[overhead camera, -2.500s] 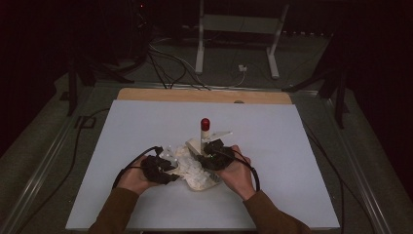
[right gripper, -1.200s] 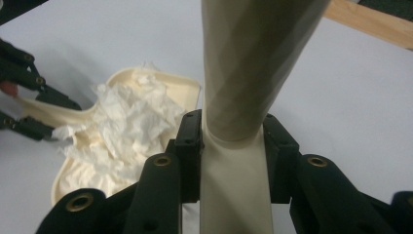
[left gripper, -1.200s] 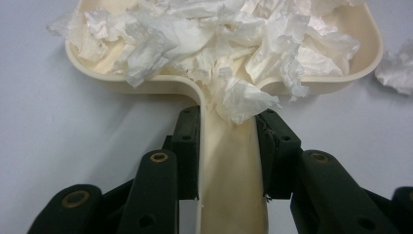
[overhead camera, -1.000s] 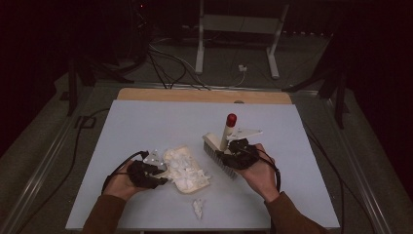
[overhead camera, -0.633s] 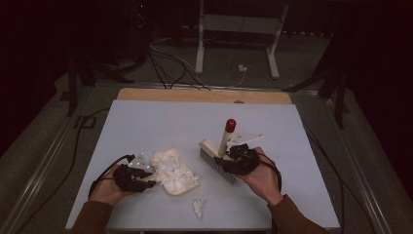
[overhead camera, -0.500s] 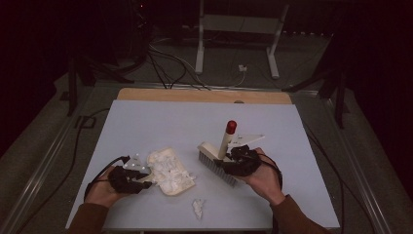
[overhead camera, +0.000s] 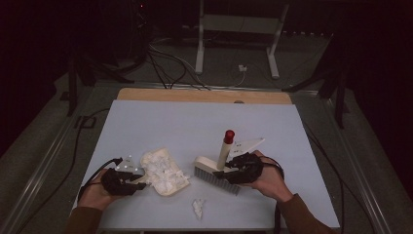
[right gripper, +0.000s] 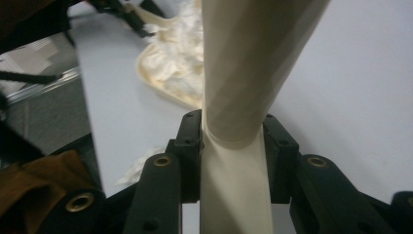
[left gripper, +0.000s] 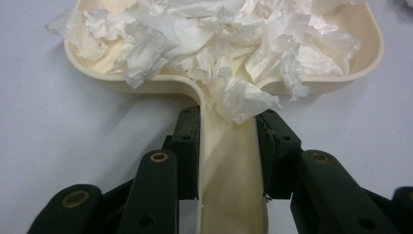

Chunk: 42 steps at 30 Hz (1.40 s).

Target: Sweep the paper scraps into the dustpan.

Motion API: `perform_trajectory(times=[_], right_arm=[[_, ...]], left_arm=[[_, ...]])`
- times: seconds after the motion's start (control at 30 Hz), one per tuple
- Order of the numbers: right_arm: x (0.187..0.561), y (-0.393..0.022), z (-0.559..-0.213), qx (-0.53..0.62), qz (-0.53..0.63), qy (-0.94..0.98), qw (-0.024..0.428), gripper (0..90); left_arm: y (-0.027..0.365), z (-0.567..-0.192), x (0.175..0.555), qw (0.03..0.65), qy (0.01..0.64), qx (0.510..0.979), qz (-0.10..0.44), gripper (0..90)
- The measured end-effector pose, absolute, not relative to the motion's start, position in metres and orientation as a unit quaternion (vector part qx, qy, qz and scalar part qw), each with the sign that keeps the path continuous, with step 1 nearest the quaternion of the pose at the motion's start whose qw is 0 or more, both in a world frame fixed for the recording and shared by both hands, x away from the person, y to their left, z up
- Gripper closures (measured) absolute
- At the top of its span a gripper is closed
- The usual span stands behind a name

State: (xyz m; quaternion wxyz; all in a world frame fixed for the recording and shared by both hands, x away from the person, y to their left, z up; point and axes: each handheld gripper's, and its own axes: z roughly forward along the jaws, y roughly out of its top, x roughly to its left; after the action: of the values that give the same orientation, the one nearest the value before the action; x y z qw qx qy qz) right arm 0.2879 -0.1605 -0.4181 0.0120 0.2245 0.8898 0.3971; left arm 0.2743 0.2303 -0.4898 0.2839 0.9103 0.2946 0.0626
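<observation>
— Where does the loose scrap (overhead camera: 198, 208) lie against the two tools?

— On the bench (overhead camera: 195, 122), near the front edge, between the hands. The brush (overhead camera: 217, 168) sits just behind and to its right, bristles down, its head running across from left-back to right-front. The dustpan (overhead camera: 163, 172) is to its left, well heaped with crumpled paper (left gripper: 214, 44).

— And the grips?

— The left gripper (left gripper: 229, 146) has its jaws closed on the dustpan's handle, which runs straight back toward the hand. The right gripper (right gripper: 231, 146) is clamped on the brush's handle, which tilts up and away to a red cap (overhead camera: 229, 135).

— Which hand is nearer the scrap?

— Probably the right, though it's close. The bristles are mostly hidden behind the hand, and I can't tell whether the pan's lip touches the bench.
</observation>
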Motion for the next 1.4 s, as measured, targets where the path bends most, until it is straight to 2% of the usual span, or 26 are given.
perform_trajectory(times=[0.4,0.63,0.73,0.83,0.93,0.97,1.0,1.1,1.4], right_arm=[[0.278,-0.157,-0.417,0.156,0.405,0.899,-0.056,67.0],[0.276,-0.153,-0.423,0.108,0.383,0.91,-0.113,67.1],[0.277,-0.151,-0.429,0.109,0.353,0.925,-0.09,67.1],[0.285,-0.153,-0.434,0.148,0.339,0.929,-0.031,67.2],[0.295,-0.158,-0.433,0.221,0.326,0.916,0.076,67.2],[0.297,-0.16,-0.432,0.235,0.325,0.912,0.087,67.2],[0.298,-0.162,-0.431,0.243,0.333,0.908,0.079,67.1],[0.291,-0.166,-0.424,0.198,0.386,0.901,-0.013,67.1],[0.272,-0.158,-0.415,0.104,0.421,0.895,-0.101,67.1]], left_arm=[[0.23,-0.49,0.274,0.283,0.296,0.91,0.061,66.5],[0.23,-0.49,0.274,0.28,0.294,0.912,0.061,66.6],[0.229,-0.491,0.274,0.28,0.294,0.912,0.062,66.6],[0.229,-0.491,0.274,0.281,0.294,0.911,0.062,66.5],[0.229,-0.491,0.275,0.279,0.293,0.912,0.061,66.5],[0.229,-0.491,0.275,0.28,0.293,0.912,0.062,66.6],[0.23,-0.491,0.275,0.281,0.294,0.912,0.061,66.6],[0.23,-0.492,0.275,0.279,0.294,0.912,0.06,66.6],[0.229,-0.492,0.275,0.277,0.292,0.913,0.06,66.5]])
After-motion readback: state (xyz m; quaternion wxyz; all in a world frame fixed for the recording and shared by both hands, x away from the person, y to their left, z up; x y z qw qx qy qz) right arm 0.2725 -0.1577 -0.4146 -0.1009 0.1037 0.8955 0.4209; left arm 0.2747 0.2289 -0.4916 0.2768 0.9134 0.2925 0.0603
